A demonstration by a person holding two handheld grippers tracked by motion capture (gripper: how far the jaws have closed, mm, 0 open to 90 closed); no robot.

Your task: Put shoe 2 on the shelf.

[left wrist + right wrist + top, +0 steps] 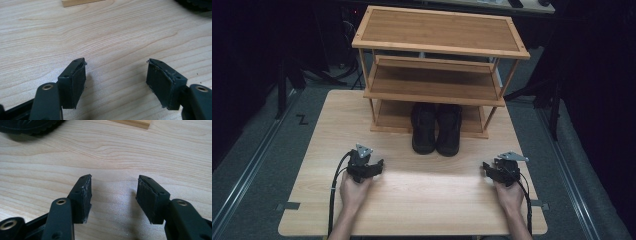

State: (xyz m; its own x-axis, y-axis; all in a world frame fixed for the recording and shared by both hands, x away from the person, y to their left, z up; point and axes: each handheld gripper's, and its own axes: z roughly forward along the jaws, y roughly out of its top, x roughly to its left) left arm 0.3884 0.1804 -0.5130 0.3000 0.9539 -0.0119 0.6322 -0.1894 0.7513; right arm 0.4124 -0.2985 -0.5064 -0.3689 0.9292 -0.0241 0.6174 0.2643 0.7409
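I am standing at a pale wooden table (422,200) in a dark room, with grey floor showing on both sides and black stands at the far edges. At the table's far end a three-tier bamboo shoe rack (439,30) is sitting with its upper two shelves bare. A pair of black shoes (436,129) is resting side by side, heels tucked under the lowest shelf and toes sticking out toward me, roughly midway between my hands and a little farther off.

Judging from their look, the shoes are handling as light to moderate weight, with soft, yielding uppers and stiffer ridged rubber soles; nothing fragile. I am thinking the best hold is the collar at the heel or the sole's side edge, since the soft upper may fold under the pads. The table's smooth grain is letting them slide easily.

My left gripper (366,165) is resting low over the near left of the table, jaws spread wide with nothing between them; its own view shows bare wood between the pads (77,85). My right gripper (499,172) is sitting at the near right, jaws likewise apart and empty, with a shoe's sole edge (30,126) far to the upper left of its view.
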